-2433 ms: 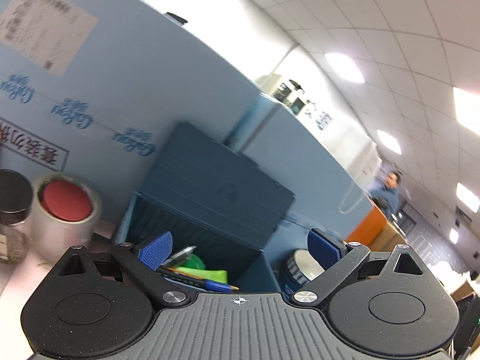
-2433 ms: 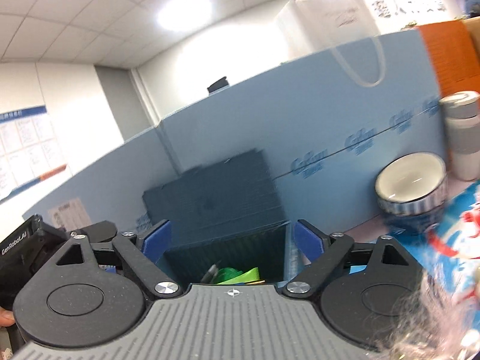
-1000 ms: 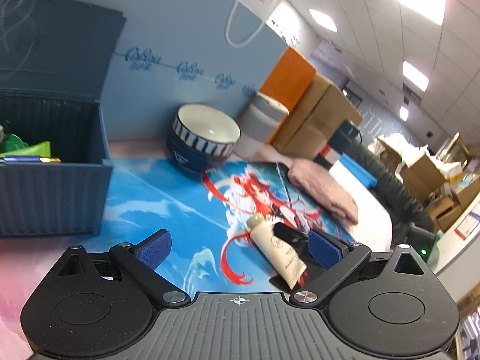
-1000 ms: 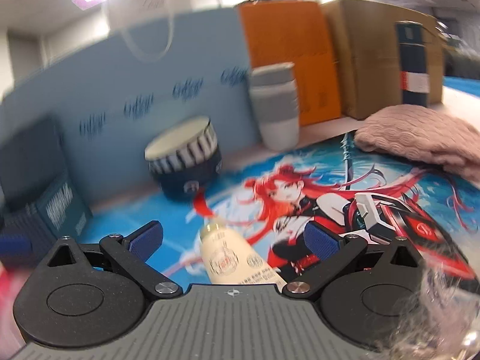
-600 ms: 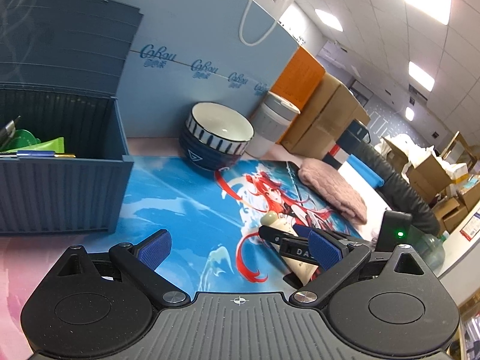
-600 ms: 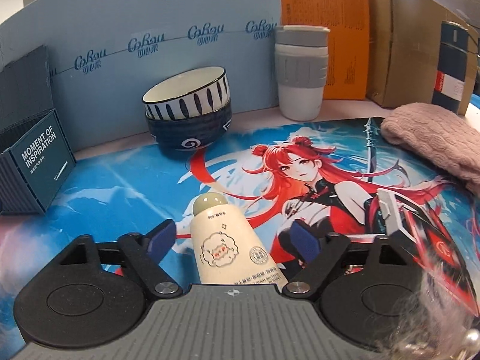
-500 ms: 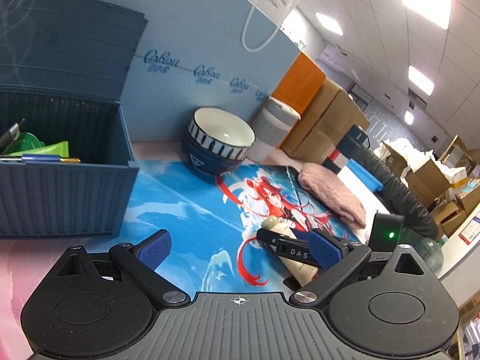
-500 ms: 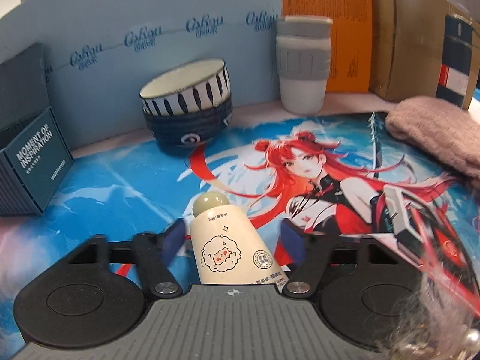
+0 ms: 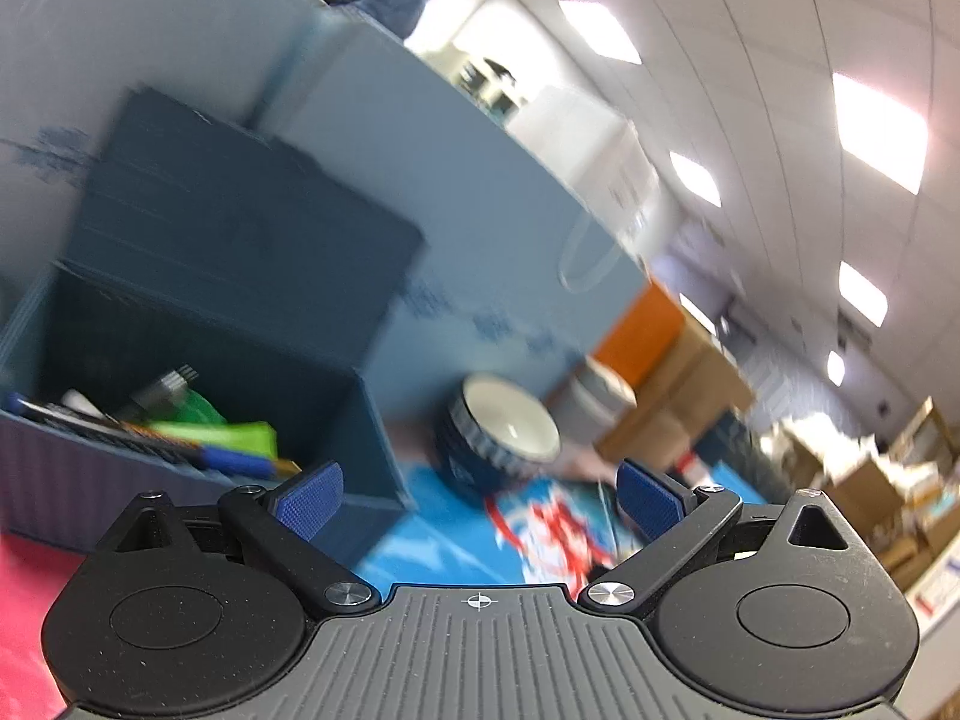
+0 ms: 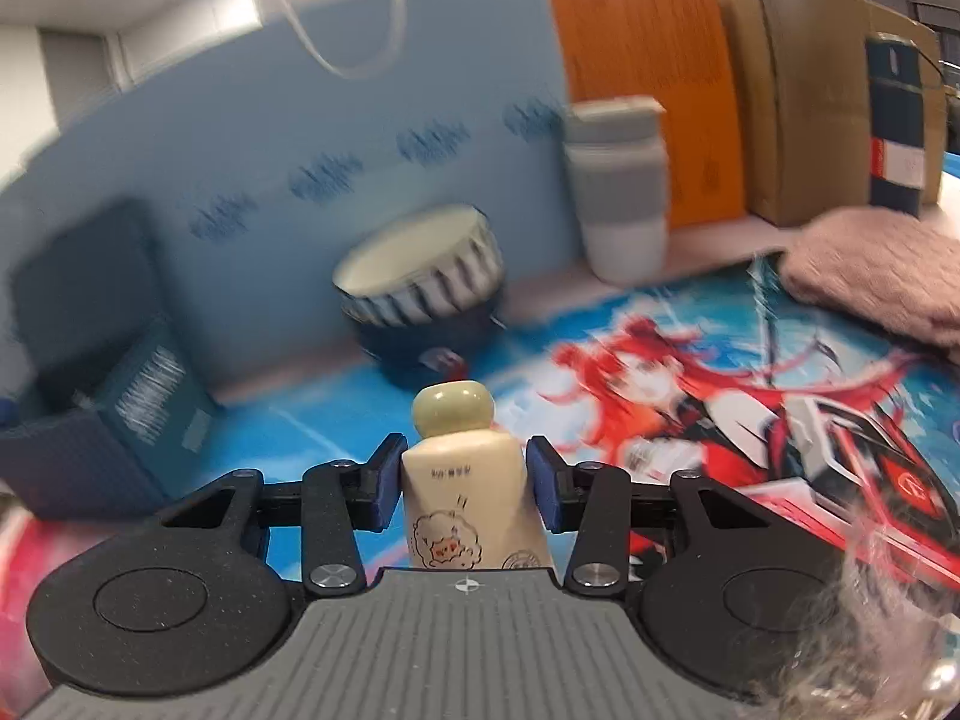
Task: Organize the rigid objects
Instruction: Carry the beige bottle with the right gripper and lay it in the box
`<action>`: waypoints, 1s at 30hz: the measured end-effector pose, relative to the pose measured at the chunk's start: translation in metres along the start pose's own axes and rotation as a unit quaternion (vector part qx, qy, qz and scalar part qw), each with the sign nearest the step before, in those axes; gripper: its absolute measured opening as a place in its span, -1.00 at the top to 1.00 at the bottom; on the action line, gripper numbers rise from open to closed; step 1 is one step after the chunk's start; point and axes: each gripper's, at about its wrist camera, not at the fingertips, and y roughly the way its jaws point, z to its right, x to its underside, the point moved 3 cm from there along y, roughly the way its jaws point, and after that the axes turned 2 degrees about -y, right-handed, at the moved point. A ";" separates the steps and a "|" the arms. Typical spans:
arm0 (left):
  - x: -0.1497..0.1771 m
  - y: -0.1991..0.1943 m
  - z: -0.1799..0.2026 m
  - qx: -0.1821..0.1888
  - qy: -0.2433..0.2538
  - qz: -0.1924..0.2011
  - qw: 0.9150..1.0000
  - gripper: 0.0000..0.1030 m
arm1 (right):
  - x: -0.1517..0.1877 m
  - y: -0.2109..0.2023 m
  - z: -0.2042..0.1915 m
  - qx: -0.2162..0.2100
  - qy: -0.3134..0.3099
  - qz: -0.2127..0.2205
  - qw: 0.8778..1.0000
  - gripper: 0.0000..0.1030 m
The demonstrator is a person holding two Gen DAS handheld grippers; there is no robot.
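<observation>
My right gripper (image 10: 461,489) is shut on a cream lotion tube (image 10: 462,474) with a round cap and a sheep drawing, held above the printed desk mat (image 10: 690,396). My left gripper (image 9: 479,501) is open and empty, pointing at the dark blue storage box (image 9: 198,324), whose lid stands up. The box holds pens and a green item (image 9: 210,432). The box also shows at the left of the right wrist view (image 10: 114,402).
A striped bowl (image 10: 420,282) (image 9: 501,438) stands behind the mat by the blue partition (image 10: 300,120). A grey-banded cup (image 10: 618,186), an orange box (image 10: 648,78), cardboard boxes (image 10: 804,84) and a pink cloth (image 10: 876,270) are to the right.
My right gripper closed on the lotion tube and lifted it off the mat. My left gripper swung left and tilted up toward the storage box.
</observation>
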 end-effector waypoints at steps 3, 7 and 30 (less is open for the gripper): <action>-0.013 -0.016 -0.014 -0.016 -0.017 0.032 0.999 -0.93 | -0.010 -0.011 -0.021 -0.030 -0.004 0.020 0.999 0.25; -0.028 -0.031 -0.039 -0.040 -0.050 0.059 0.996 -0.93 | -0.028 -0.017 -0.055 -0.068 -0.012 0.041 0.997 0.26; -0.046 -0.078 -0.099 -0.072 -0.115 0.117 0.984 -0.93 | -0.078 0.026 -0.249 -0.186 -0.003 0.092 0.978 0.26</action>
